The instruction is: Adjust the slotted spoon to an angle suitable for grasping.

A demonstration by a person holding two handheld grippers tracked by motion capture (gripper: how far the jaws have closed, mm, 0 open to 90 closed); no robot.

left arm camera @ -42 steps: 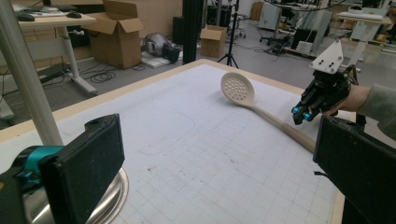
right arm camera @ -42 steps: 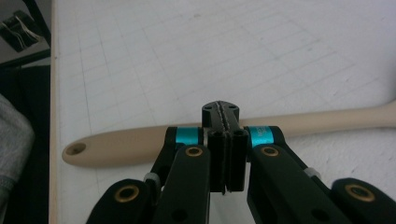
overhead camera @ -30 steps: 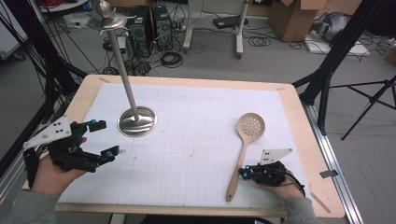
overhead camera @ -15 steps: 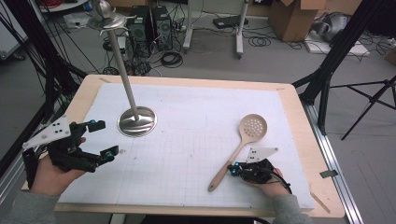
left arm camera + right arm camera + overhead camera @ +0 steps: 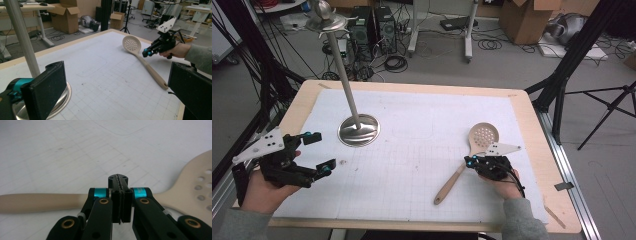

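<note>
A beige slotted spoon [image 5: 482, 136] lies on the white gridded mat [image 5: 412, 130] at the right, its handle running down-left. My right gripper [image 5: 468, 162] is shut with nothing between its jaws. Its tips rest against the spoon's handle near the neck; in the right gripper view the shut right gripper [image 5: 118, 178] stands in front of the spoon [image 5: 37, 202]. At the left edge of the mat my left gripper [image 5: 322, 152] is held open and empty. In the left gripper view the left gripper [image 5: 115, 82] faces the spoon [image 5: 131, 44] and the right gripper [image 5: 146, 53].
A metal stand [image 5: 358, 130] with a round base and a tall slanted pole sits on the mat at the back left, close to my left gripper; its base [image 5: 63, 97] lies by the left jaw. Wooden table edges [image 5: 532, 130] frame the mat.
My right gripper moved left and a little away from the front edge. The spoon turned with it, its handle end swinging to the left. The left gripper stayed put.
</note>
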